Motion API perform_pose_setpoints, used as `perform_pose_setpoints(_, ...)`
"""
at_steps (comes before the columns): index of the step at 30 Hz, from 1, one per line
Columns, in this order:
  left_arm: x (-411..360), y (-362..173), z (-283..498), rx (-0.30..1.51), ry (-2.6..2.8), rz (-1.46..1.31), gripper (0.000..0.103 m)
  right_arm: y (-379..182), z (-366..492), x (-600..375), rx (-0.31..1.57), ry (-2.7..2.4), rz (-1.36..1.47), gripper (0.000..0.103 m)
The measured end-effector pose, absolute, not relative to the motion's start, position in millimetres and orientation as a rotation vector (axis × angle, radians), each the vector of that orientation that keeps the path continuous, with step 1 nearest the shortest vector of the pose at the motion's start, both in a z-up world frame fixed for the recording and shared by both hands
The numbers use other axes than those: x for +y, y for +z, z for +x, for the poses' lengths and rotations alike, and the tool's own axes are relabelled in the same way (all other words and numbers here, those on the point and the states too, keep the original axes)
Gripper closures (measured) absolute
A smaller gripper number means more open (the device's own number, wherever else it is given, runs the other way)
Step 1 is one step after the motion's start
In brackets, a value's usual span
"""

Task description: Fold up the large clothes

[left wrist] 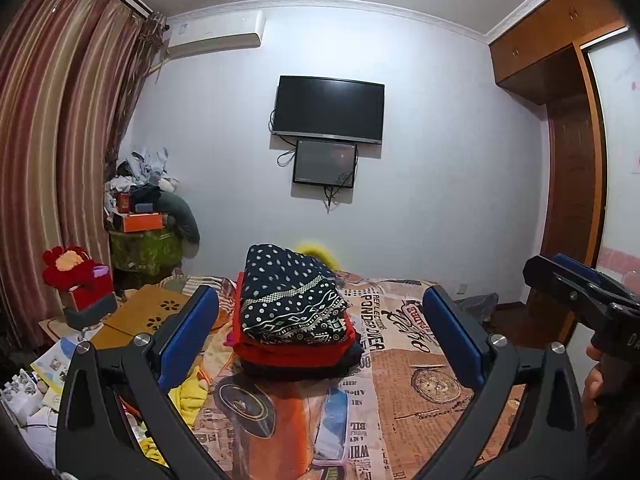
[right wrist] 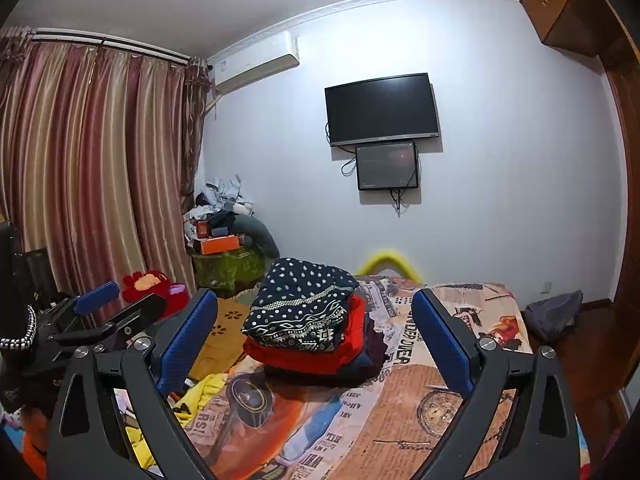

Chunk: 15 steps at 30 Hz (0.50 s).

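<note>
A stack of folded clothes [left wrist: 294, 312] sits on the bed, a navy dotted patterned garment on top, then red and dark ones below; it also shows in the right wrist view [right wrist: 308, 320]. My left gripper [left wrist: 320, 320] is open and empty, held above the bed in front of the stack. My right gripper [right wrist: 316, 328] is open and empty, at about the same distance from the stack. The right gripper shows at the right edge of the left wrist view [left wrist: 576, 288]. The left gripper shows at the left of the right wrist view [right wrist: 100, 312]. A yellow garment [right wrist: 200, 396] lies crumpled at the bed's left side.
The bed has a newspaper-print cover [left wrist: 400, 360]. A wooden board [left wrist: 148, 312], a red plush toy [left wrist: 76, 272] and papers lie at the left. A cluttered stand [left wrist: 148, 216] is by the curtain [left wrist: 60, 140]. A wardrobe [left wrist: 572, 180] stands right; screens [left wrist: 328, 108] hang on the wall.
</note>
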<state>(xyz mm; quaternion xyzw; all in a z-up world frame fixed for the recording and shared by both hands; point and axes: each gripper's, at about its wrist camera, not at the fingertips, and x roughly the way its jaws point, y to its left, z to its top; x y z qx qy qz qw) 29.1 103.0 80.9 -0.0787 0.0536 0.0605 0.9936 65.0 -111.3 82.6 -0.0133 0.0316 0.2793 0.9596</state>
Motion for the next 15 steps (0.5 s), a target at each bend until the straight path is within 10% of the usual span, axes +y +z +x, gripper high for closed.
perform_pose_setpoints(15,94.9,79.0,30.7,0.113,0.113,-0.132,0.001,81.2,64.8,-111.2,0.070,0.560,-0.024,0.006)
